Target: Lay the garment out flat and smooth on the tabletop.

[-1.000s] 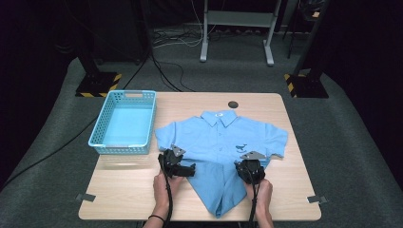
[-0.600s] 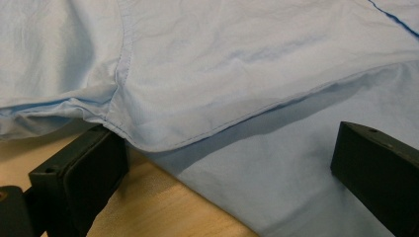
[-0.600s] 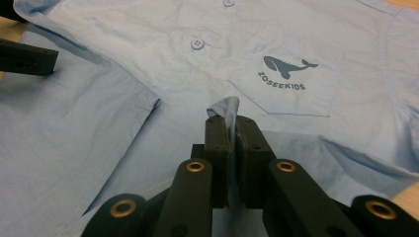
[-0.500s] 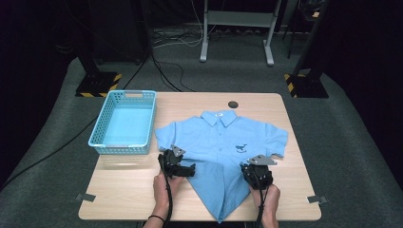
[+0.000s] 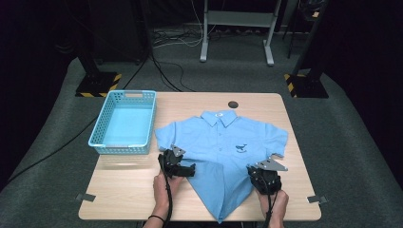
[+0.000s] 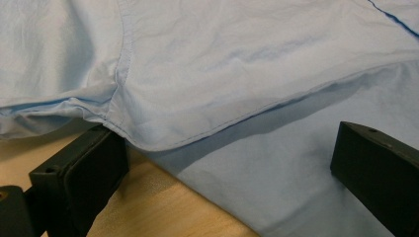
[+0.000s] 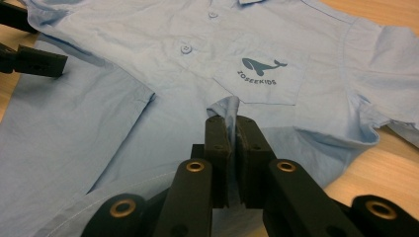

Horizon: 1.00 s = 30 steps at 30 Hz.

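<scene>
So the light blue shirt (image 5: 223,152) is lying face up on the worktop (image 5: 123,199), collar pointing away from the person and the hem end hanging toward the near edge, so its long axis is running straight from far to near. The bit that matters for whatever fold is coming: the lower part of the shirt is sitting right between the two hands, narrowing to a point at the near edge, with the left side already turned in over the front. The right tongs (image 7: 232,126) are clamped tight on a little pinch of fabric just below the whale pocket (image 7: 259,74), and you can see cloth bunching up between the pads, so that hand is the one actually holding the shirt. The left tongs (image 6: 222,163) are sitting wide open, one jaw down on the wood by the folded edge and the other resting over the cloth, gripping nothing. In the high view the left tongs (image 5: 177,164) are parked at the shirt's left edge, while the right tongs (image 5: 263,176) are at its lower right. The blue basket (image 5: 124,122) is sitting off to the left, just beside the sleeve, looking empty.
</scene>
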Each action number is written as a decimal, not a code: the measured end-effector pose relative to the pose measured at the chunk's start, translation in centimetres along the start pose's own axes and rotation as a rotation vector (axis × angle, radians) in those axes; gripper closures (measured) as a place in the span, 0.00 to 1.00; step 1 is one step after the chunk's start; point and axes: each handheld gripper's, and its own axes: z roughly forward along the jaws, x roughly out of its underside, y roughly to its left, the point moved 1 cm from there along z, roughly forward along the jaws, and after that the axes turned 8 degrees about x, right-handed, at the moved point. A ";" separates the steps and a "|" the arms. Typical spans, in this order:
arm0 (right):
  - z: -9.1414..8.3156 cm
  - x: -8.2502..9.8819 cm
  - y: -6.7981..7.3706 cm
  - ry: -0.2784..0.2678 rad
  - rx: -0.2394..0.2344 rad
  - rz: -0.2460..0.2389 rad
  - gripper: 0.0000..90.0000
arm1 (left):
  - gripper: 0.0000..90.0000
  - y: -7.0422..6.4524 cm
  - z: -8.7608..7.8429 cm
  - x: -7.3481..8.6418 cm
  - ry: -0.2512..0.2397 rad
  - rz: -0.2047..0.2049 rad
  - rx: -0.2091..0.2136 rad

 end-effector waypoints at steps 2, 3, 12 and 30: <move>-0.3 0.2 -0.1 -0.002 0.005 0.005 0.95 | 0.01 0.0 0.0 0.0 0.000 -0.001 0.000; -0.5 0.3 -0.2 -0.003 0.007 0.007 0.95 | 0.01 0.0 0.0 0.0 0.000 -0.001 0.000; -1.9 1.1 -1.1 -0.010 0.026 0.029 0.95 | 0.01 0.0 0.0 0.0 0.000 0.000 0.001; -5.1 4.4 -3.6 0.008 0.092 0.085 0.81 | 0.01 0.0 0.0 0.0 0.001 -0.001 0.001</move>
